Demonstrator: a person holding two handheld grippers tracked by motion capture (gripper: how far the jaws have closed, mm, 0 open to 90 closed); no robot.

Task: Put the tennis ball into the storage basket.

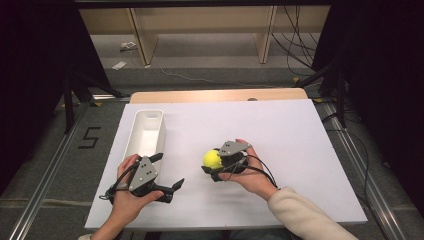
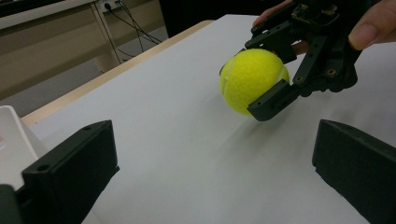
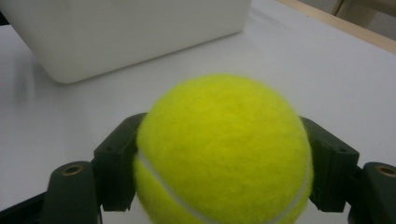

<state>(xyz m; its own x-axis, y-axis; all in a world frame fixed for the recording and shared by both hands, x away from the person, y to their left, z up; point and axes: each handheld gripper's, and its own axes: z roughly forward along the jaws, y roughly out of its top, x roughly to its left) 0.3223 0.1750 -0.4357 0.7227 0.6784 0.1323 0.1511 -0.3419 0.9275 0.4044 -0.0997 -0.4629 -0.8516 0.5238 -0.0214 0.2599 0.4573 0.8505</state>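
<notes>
Ball (image 1: 211, 159), one yellow tennis ball, sits clamped between the jaws of the right gripper (image 1: 214, 165) just right of the bin (image 1: 146, 131), with bare white board (image 1: 280, 130) all round it and the board's far and right edges well off. Left gripper (image 1: 169, 176), jaws spread wide on nothing, hangs near the bin's near end, close to the board's near edge, ball apart from it. One bin, two grippers; bin inside is hard to make out, and in the right gripper view the ball hides most of the jaws and its bottom is cut off.
</notes>
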